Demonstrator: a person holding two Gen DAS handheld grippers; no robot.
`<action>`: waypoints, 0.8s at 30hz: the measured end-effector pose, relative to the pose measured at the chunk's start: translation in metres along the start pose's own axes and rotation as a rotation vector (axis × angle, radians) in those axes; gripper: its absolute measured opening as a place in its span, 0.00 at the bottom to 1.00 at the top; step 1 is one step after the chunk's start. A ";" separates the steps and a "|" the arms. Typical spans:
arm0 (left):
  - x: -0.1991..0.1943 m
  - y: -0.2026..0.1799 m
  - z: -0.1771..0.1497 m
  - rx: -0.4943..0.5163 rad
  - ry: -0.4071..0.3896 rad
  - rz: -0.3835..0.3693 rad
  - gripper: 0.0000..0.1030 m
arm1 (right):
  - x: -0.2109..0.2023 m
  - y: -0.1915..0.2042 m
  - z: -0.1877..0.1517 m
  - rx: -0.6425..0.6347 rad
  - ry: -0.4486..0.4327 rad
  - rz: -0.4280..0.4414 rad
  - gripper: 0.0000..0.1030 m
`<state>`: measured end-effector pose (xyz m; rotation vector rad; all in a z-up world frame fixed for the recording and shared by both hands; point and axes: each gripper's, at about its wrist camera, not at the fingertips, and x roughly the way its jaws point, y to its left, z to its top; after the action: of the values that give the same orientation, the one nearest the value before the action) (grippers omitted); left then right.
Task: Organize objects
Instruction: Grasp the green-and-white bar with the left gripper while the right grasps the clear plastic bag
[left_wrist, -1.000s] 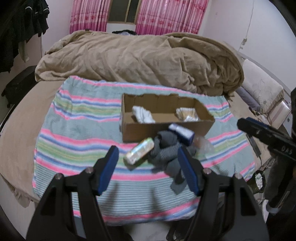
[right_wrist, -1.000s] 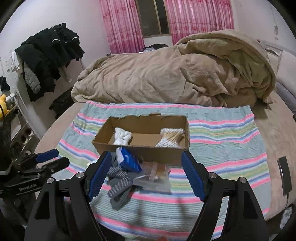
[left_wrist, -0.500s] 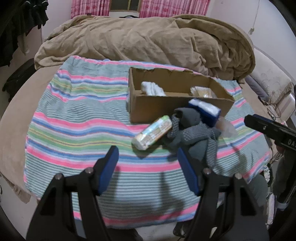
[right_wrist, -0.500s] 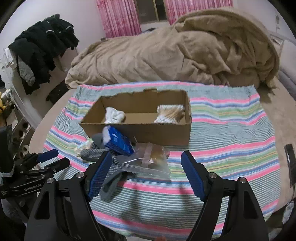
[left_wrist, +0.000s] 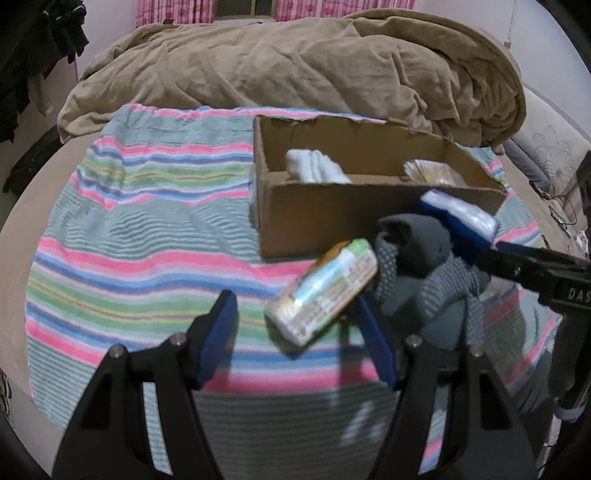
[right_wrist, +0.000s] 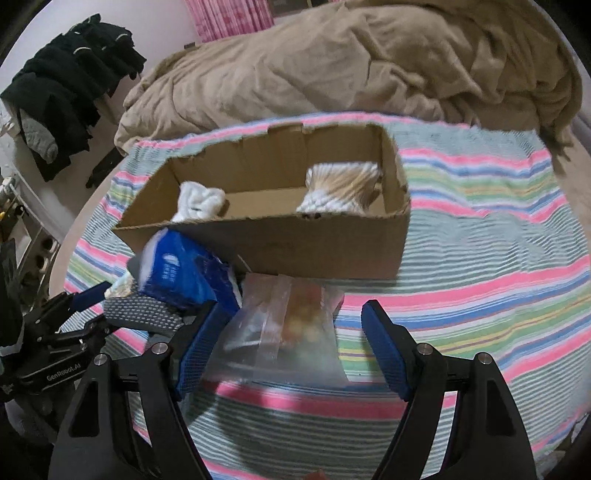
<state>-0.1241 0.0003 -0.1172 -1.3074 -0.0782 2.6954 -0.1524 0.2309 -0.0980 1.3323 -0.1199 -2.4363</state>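
Observation:
An open cardboard box (left_wrist: 332, 221) (right_wrist: 314, 240) stands on a striped towel (left_wrist: 129, 240) and holds a white cloth (left_wrist: 314, 166) and a cotton swab bundle (right_wrist: 343, 184). In front of it lie a wrapped packet (left_wrist: 325, 291), grey socks (left_wrist: 424, 280), a blue tissue pack (right_wrist: 184, 273) (left_wrist: 458, 221) and a clear plastic bag (right_wrist: 288, 328). My left gripper (left_wrist: 299, 339) is open, just before the packet. My right gripper (right_wrist: 291, 347) is open, its fingers on either side of the plastic bag.
A rumpled tan duvet (left_wrist: 295, 66) fills the bed behind the towel. Dark clothes (right_wrist: 66, 88) hang at the left wall. A pillow (left_wrist: 546, 147) lies at the right. The towel's near edge is close below both grippers.
Both grippers have moved forward and down toward the pile in front of the box. The left now reaches the packet, the right now straddles the plastic bag. Both stay open.

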 end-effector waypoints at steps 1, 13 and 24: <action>0.002 0.000 0.000 0.003 -0.001 0.001 0.66 | 0.002 -0.001 -0.001 0.005 0.005 0.005 0.78; -0.007 -0.014 -0.006 0.044 -0.029 -0.062 0.27 | 0.002 -0.005 -0.012 0.019 0.017 0.068 0.43; -0.045 -0.016 -0.002 0.029 -0.088 -0.081 0.24 | -0.040 -0.003 -0.015 0.018 -0.056 0.049 0.41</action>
<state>-0.0933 0.0088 -0.0822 -1.1520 -0.0985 2.6741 -0.1211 0.2489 -0.0754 1.2547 -0.1874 -2.4374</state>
